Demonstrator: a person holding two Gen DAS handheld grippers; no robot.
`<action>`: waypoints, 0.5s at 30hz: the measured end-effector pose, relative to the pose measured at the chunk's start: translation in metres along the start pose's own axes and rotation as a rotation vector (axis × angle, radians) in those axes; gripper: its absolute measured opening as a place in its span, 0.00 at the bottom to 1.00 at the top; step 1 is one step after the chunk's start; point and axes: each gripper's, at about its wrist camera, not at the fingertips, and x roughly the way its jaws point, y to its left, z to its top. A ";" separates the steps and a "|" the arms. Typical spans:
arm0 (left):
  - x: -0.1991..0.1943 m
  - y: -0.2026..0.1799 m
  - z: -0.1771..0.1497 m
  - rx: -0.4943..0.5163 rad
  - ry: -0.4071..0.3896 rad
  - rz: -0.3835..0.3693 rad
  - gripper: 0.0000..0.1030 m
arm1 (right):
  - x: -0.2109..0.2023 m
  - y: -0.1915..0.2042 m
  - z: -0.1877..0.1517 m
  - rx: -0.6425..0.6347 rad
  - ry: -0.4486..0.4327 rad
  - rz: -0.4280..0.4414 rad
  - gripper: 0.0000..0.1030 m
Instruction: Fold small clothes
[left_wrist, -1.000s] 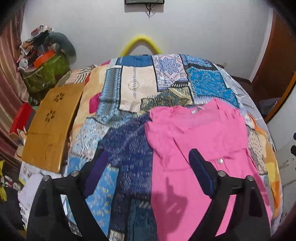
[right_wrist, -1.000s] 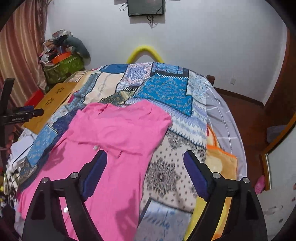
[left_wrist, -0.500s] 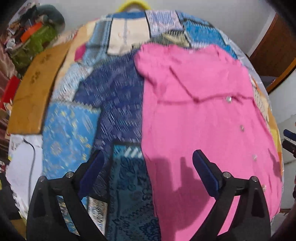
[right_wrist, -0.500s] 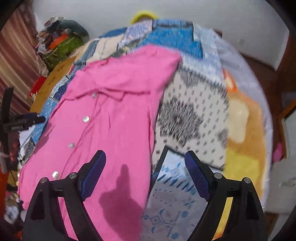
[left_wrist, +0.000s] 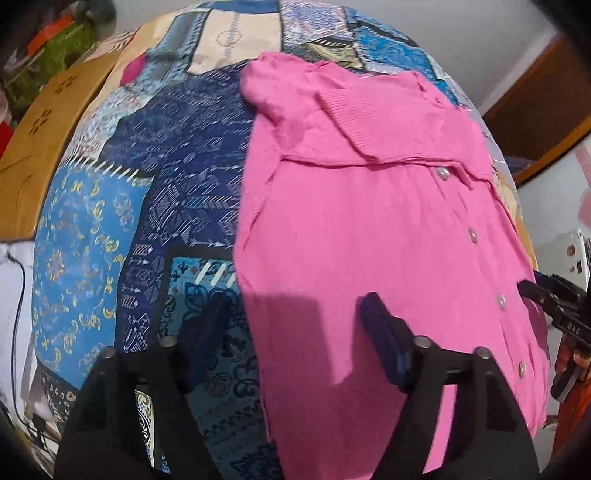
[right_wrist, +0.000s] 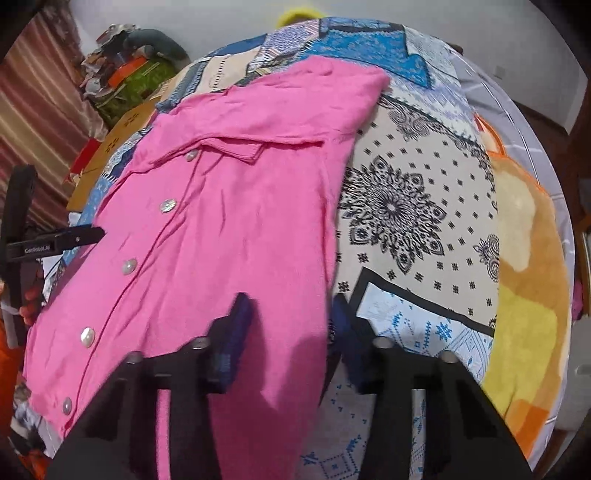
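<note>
both grippers, left gripper (left_wrist: 295, 325) and right gripper (right_wrist: 291, 325), gape astride the pink buttoned knit cardigan's (left_wrist: 369, 229) side edges; closing may snag the patchwork bedspread (left_wrist: 177, 192) underneath too.

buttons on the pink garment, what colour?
Pearly white, round buttons down the pink button-front garment; clearest in the right wrist view.

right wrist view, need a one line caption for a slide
Open right gripper straddling the side edge of a pink buttoned shirt spread flat on a patchwork bedspread.
</note>
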 end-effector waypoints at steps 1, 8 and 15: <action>0.000 -0.003 -0.001 0.010 -0.001 -0.007 0.54 | 0.000 0.002 -0.001 -0.010 -0.004 0.002 0.28; -0.007 -0.024 0.004 0.094 -0.037 -0.021 0.07 | 0.002 0.014 0.005 -0.065 -0.029 0.027 0.05; -0.029 -0.024 0.029 0.104 -0.151 0.031 0.06 | -0.016 0.013 0.032 -0.085 -0.126 0.003 0.04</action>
